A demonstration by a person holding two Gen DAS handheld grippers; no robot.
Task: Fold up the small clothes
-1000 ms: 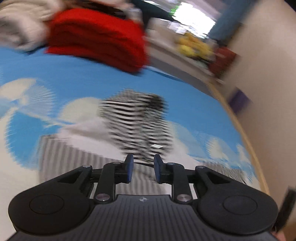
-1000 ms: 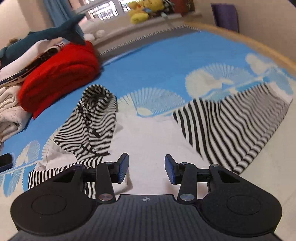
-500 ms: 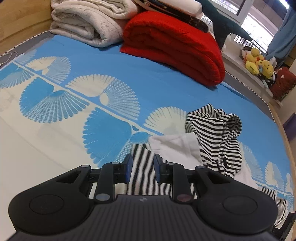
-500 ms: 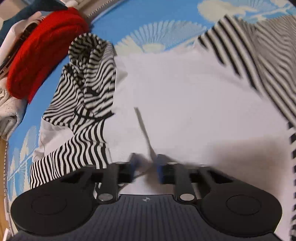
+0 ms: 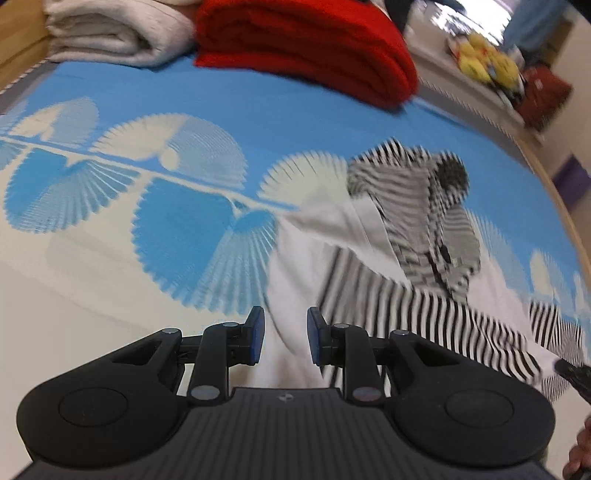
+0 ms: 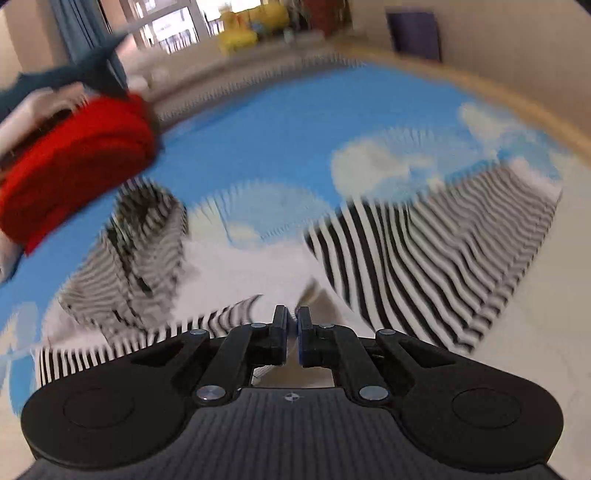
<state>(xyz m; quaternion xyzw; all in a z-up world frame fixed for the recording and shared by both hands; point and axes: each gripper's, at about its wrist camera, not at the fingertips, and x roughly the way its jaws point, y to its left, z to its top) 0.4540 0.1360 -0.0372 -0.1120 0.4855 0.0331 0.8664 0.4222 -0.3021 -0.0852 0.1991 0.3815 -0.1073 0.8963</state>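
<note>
A small hooded top (image 5: 406, 280), white with black and white stripes, lies spread on the blue patterned bed sheet (image 5: 147, 221). Its white left edge runs under and between the fingers of my left gripper (image 5: 286, 334), whose jaws stand apart with no visible press on the cloth. In the right wrist view the hooded top (image 6: 424, 251) shows a striped sleeve at right and the hood at left. My right gripper (image 6: 291, 328) is shut on a raised fold of its white cloth. Both views are blurred by motion.
A folded red blanket (image 5: 306, 48) and a folded cream blanket (image 5: 110, 33) lie at the head of the bed. The red blanket (image 6: 74, 162) shows again at left, a blue plush shark (image 6: 74, 70) above it. Yellow plush toys (image 5: 484, 62) sit beyond. A wooden bed edge (image 6: 517, 110) bounds the right side.
My right gripper went from open to shut, pinching the white cloth, then drew back so a fold rises with it. My left gripper came down closer to the top's left edge.
</note>
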